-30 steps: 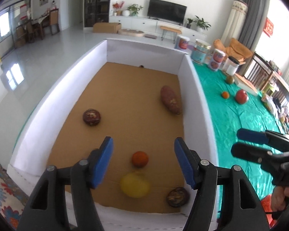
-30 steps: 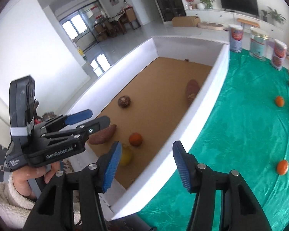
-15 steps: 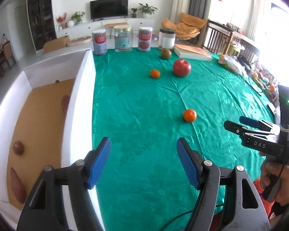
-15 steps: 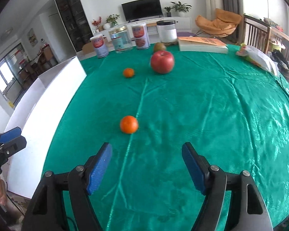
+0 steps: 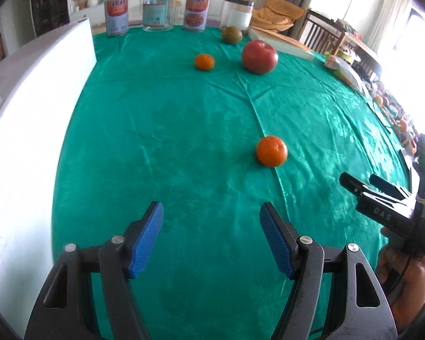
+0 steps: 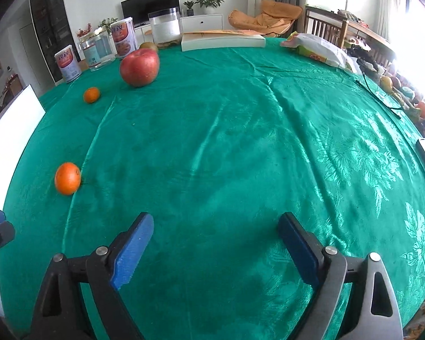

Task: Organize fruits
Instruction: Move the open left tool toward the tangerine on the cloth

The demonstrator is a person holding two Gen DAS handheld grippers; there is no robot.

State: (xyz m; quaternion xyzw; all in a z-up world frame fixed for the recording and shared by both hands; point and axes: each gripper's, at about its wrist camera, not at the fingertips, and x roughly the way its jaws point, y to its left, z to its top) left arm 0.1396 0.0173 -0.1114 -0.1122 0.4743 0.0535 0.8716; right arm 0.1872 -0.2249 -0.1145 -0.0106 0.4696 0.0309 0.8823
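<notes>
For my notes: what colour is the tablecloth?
Green tablecloth, shiny; right wrist view shows best.

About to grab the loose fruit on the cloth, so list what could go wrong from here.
1. The near orange sits loose on the slick green tablecloth; a nudging pad could roll it away.
2. Both grippers point its way: the left gripper and the right gripper, whose jaws are opening and empty, might collide.
3. The red apple looks wide and may slip.
</notes>
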